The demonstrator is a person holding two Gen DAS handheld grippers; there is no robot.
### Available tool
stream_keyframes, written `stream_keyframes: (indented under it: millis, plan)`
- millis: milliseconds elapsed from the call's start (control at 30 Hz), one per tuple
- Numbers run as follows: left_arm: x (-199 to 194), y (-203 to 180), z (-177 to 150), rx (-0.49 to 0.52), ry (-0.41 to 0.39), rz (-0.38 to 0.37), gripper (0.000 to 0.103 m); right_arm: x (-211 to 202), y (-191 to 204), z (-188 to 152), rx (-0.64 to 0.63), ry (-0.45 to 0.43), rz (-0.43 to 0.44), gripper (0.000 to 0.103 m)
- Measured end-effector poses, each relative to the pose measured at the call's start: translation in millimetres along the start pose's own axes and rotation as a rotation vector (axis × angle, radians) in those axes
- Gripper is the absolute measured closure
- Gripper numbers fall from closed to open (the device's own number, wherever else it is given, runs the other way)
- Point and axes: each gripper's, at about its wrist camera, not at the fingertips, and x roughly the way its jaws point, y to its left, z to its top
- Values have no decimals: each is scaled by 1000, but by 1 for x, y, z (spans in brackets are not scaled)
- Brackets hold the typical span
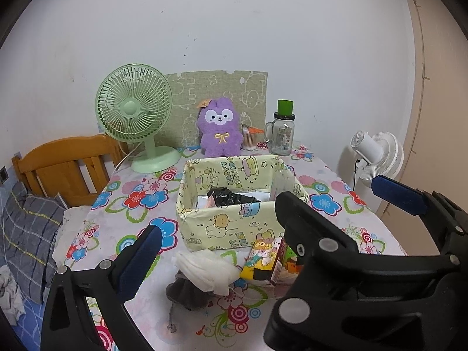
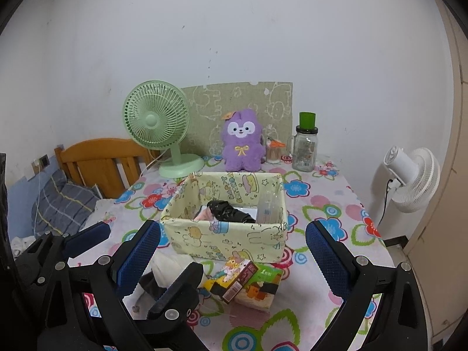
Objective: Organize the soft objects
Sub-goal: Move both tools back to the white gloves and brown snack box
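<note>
A yellow cartoon-print fabric box (image 1: 234,222) (image 2: 225,234) stands mid-table and holds a black bag (image 1: 231,197) (image 2: 228,210) and other items. In front of it lie a white cloth (image 1: 204,272) (image 2: 169,266) on a grey drawstring pouch (image 1: 184,292), and a colourful carton (image 1: 269,260) (image 2: 248,278). A purple plush (image 1: 219,128) (image 2: 241,140) sits at the back. My left gripper (image 1: 228,257) is open above the cloth, with one fingertip hidden behind the right gripper's body. My right gripper (image 2: 234,251) is open above the carton.
A green desk fan (image 1: 134,114) (image 2: 158,122), a glass jar with a green lid (image 1: 282,131) (image 2: 305,146) and a cotton-swab cup (image 1: 248,139) line the back. A wooden bed headboard (image 1: 67,166) is left, a white fan (image 1: 377,155) right of the floral tablecloth (image 1: 336,213).
</note>
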Motion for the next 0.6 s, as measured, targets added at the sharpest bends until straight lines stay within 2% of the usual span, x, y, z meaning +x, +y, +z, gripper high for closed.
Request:
stream_keyframes:
  millis: [600]
  plan:
    - [10, 3, -25, 0, 23, -13, 0, 7, 4, -24, -15, 39, 8, 2]
